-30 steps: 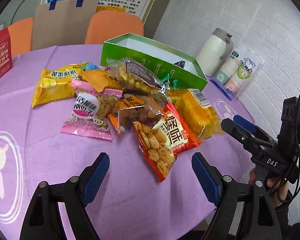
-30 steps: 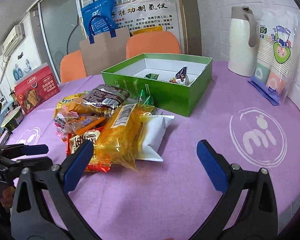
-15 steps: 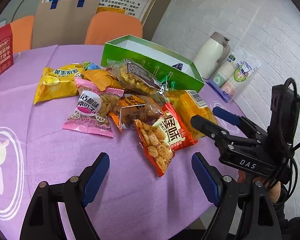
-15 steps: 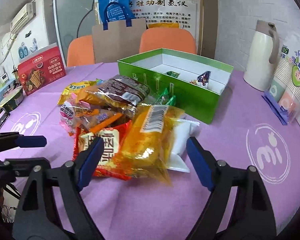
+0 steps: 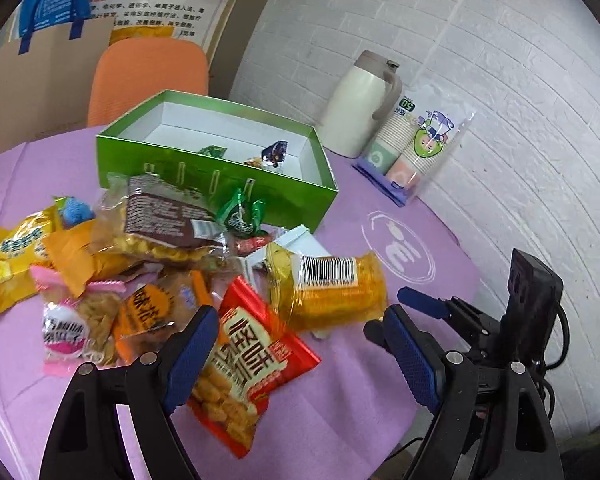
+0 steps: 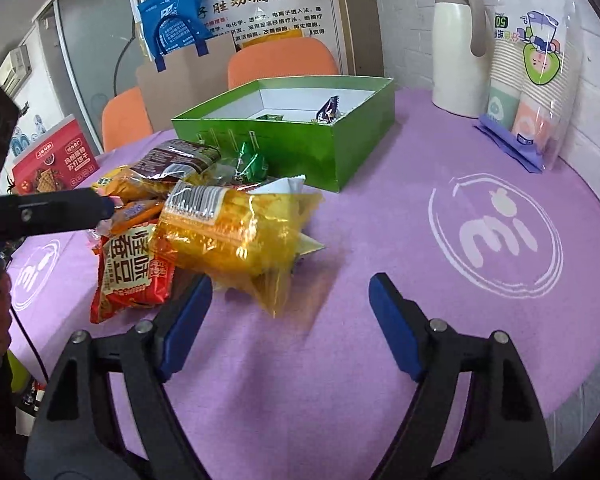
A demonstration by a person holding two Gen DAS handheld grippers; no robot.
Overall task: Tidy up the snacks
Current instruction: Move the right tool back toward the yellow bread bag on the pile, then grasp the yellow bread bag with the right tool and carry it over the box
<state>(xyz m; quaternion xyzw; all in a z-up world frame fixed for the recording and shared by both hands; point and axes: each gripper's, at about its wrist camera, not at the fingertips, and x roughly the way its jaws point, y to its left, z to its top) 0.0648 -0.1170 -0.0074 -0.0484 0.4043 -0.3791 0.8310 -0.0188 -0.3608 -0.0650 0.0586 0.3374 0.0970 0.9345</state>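
Note:
A pile of snack packets lies on the purple tablecloth in front of an open green box that holds a few small sweets. A red packet and a clear yellow packet lie nearest. My left gripper is open, low over the red packet. My right gripper is open, just short of the yellow packet. The box also shows in the right wrist view, with the red packet to the left.
A white thermos and a bag of paper cups stand by the brick wall at right. Orange chairs stand behind the table. A red biscuit box sits at far left. The table edge runs close below my grippers.
Both grippers have moved forward toward the pile. The left one has swung right and now sits over the red packet. The right one has closed in on the yellow packet.

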